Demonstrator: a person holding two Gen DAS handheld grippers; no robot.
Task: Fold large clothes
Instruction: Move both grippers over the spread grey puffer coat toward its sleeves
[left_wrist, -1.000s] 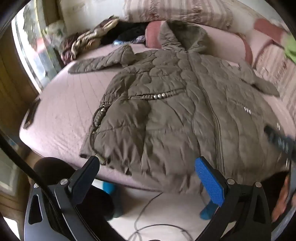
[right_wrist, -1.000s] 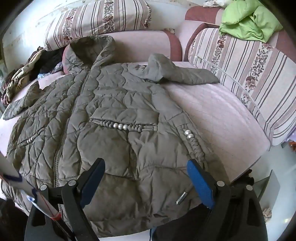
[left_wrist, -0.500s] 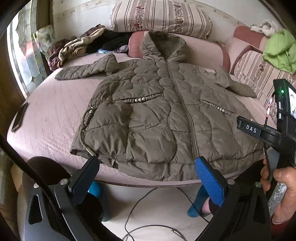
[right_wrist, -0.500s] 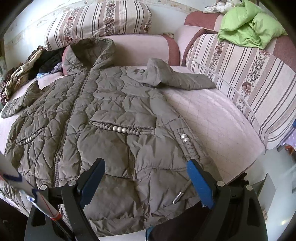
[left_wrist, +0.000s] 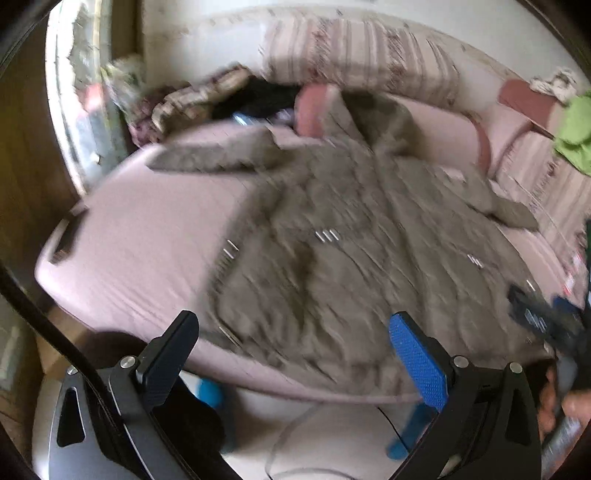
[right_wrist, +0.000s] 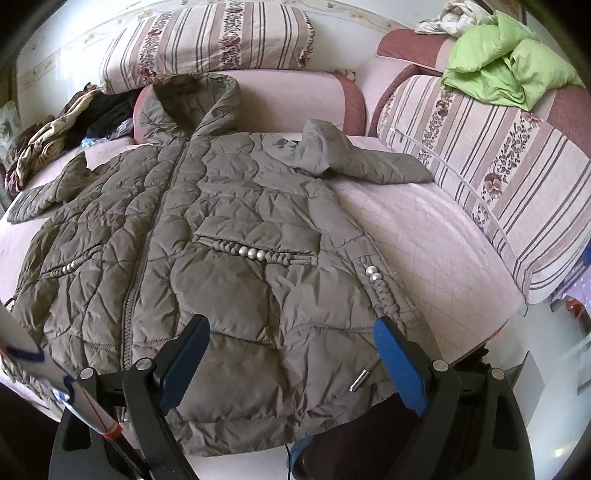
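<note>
Right wrist view: quilted jacket (right_wrist: 221, 266) spread flat on sofa (right_wrist: 424, 236), both grippers' fingers released, seemingly empty.

Quilted olive jacket (right_wrist: 229, 251) flat on pink bed (right_wrist: 424, 236), gripper (right_wrist: 291, 354) agape

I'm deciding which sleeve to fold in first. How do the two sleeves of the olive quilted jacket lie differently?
In the right wrist view, the olive quilted jacket's right-hand sleeve humps up at the shoulder, then runs flat toward the striped sofa cushion. The left-hand sleeve lies lower, pointing toward the rumpled clothes pile. The right-hand one shows fully; the left-hand one is partly cut off by the jacket body. Both lie spread outward, unfolded.
</note>
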